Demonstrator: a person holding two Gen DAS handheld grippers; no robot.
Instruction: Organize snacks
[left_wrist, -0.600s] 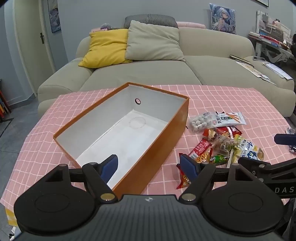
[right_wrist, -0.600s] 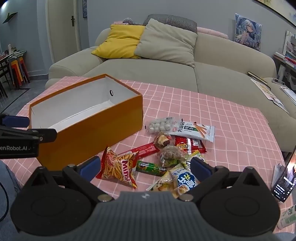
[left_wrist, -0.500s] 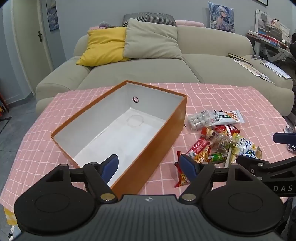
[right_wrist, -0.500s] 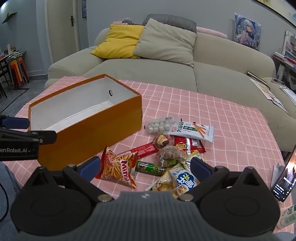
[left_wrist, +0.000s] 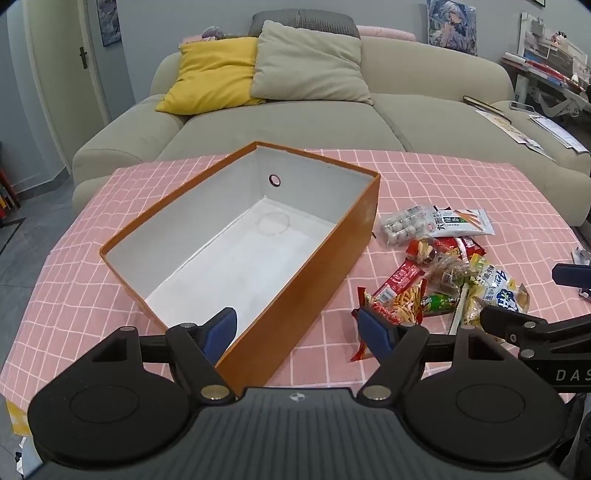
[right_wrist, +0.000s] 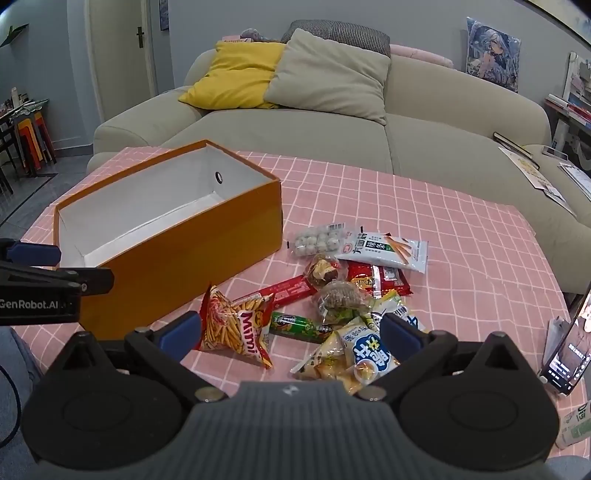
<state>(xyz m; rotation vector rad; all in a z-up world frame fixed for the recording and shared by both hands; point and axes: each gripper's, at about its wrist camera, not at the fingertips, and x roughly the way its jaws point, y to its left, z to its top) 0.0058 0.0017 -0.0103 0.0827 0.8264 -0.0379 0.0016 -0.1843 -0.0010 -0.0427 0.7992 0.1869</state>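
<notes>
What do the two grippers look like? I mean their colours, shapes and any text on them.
Both look alike. The left gripper and the right gripper each have a black frame with two round discs, angled black link arms with silver pins, a ribbed grey body and two blue finger pads. Seen from the side, the left one carries white "GenRobot.AI" lettering; the right one shows "DAS". A thin dark cable runs near the left one.

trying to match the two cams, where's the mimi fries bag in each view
Left wrist: the Mimi bag lies lower right of centre, partly behind the right finger of the left hand-held gripper.
Right wrist: the bag lies low, just left of centre, inside the open right hand-held gripper.
Shared landmark: the orange box, left of the bag in both.
</notes>
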